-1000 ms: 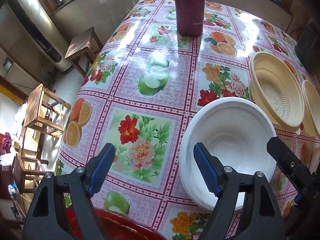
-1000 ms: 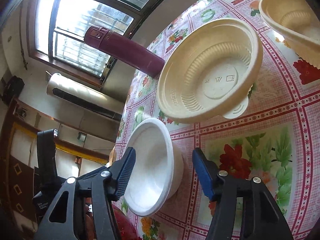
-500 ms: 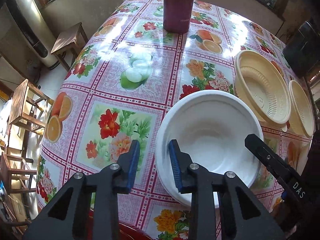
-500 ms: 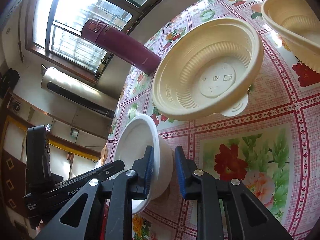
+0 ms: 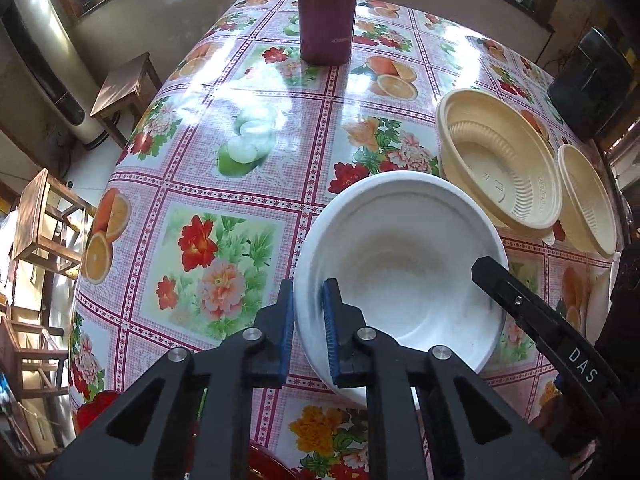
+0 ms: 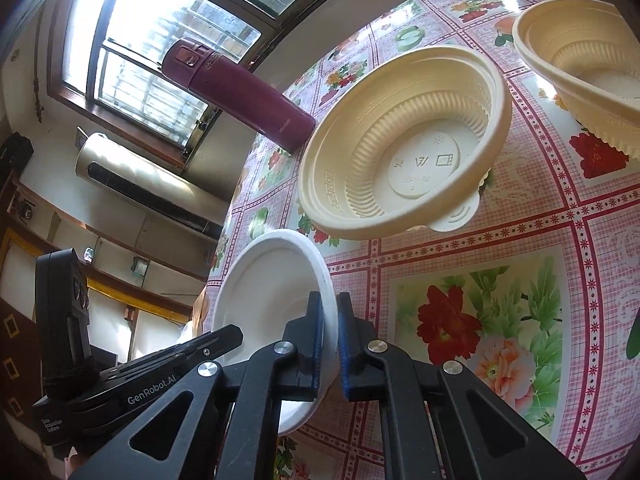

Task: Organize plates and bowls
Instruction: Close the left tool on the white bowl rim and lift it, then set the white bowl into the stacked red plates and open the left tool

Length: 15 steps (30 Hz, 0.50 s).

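Your left gripper [image 5: 308,328] and right gripper [image 6: 330,338], each just clamped onto one white bowl [image 5: 400,272] rim, two cream bowls [image 5: 500,164] beyond, perhaps more hidden, one maroon flask [image 5: 326,8] farther ahead.

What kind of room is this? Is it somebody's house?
Probably a home dining room: a table under a shiny flower-and-fruit oilcloth, small wooden stools beside it, a tall maroon drinking flask and a big barred window.

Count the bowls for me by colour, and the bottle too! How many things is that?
White bowl, pinched at its rim by the left gripper and the right gripper: 1
Cream bowls, one next to the white bowl and one farther right: 2
Maroon bottle: 1
Total: 4
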Motion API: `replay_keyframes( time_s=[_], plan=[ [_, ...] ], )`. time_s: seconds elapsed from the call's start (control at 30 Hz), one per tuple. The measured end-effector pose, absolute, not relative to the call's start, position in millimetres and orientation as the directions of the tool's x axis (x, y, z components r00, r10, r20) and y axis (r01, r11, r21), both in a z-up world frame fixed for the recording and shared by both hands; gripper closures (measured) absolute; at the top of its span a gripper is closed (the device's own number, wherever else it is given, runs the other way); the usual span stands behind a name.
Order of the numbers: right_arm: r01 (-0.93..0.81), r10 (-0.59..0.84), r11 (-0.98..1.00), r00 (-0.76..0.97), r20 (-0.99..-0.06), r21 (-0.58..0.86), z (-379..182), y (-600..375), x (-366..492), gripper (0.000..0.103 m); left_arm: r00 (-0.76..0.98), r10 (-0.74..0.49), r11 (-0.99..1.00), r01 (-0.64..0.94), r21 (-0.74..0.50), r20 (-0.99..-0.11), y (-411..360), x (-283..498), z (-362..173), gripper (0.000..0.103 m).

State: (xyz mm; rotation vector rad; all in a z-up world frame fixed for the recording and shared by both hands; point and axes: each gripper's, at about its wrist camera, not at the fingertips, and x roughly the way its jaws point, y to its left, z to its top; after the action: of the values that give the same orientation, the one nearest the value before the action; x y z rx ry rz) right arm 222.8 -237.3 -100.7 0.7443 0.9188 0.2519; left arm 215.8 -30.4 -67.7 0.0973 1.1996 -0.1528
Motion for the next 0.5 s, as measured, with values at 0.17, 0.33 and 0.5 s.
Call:
replay_keyframes(
  time_s=[0.17, 0.33, 0.5],
  plan=[
    [0.081, 0.498, 0.730, 0.616, -0.610, 0.678, -85.8, -233.8, 209.3, 0.097, 0.385, -0.071, 0.983, 0.186, 0.001, -0.920, -23.4, 200.7, -50.1, 0.091],
    [0.027, 0.521, 0.722, 0.636, -0.569, 0.691, -66.5, -221.1, 181.7, 0.096, 0.430, -0.076, 0.979, 0.203, 0.015, -0.899, -5.7, 170.5, -26.6, 0.091],
    [-0.044, 0.563, 0.713, 0.631, -0.533, 0.700, -49.3, -194.8, 149.3, 0.096, 0.473, -0.061, 0.977, 0.207, 0.043, -0.879, 25.1, 131.0, -6.6, 0.091]
  ],
)
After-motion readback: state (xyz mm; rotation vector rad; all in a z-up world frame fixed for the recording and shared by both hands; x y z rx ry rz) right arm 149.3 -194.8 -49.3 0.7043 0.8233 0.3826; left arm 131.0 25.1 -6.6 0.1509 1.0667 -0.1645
